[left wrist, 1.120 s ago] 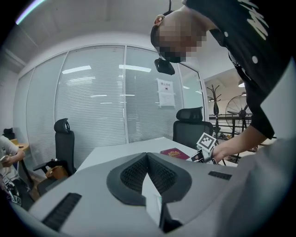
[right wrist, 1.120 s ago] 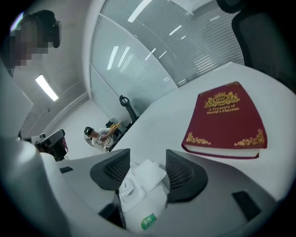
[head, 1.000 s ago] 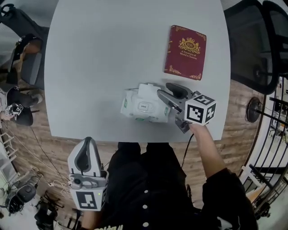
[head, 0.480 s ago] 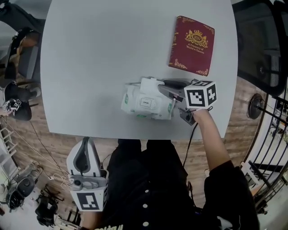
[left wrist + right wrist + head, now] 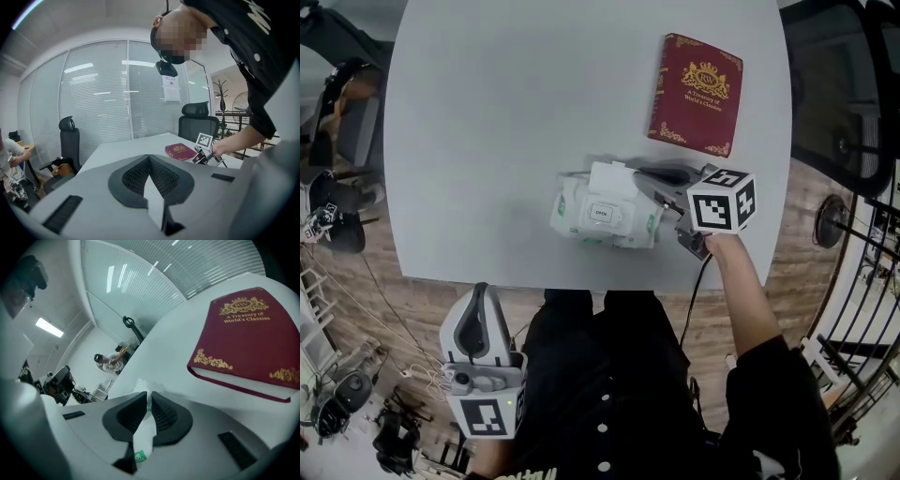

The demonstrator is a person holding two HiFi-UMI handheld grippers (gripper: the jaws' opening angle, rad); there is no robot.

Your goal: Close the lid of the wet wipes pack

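Right end of white soft wet wipes pack hidden under grey right gripper; whether lid lies flat, cannot tell. Right gripper view: pack mostly behind dark pads, only sliver shows. Beyond pack, maroon gold-printed book cut by right edge.

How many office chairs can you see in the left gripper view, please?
2. One black office chair stands at the left beside the table; the other stands beyond its far end, behind the red book. Others may be hidden.

Grey table: wipes pack, book
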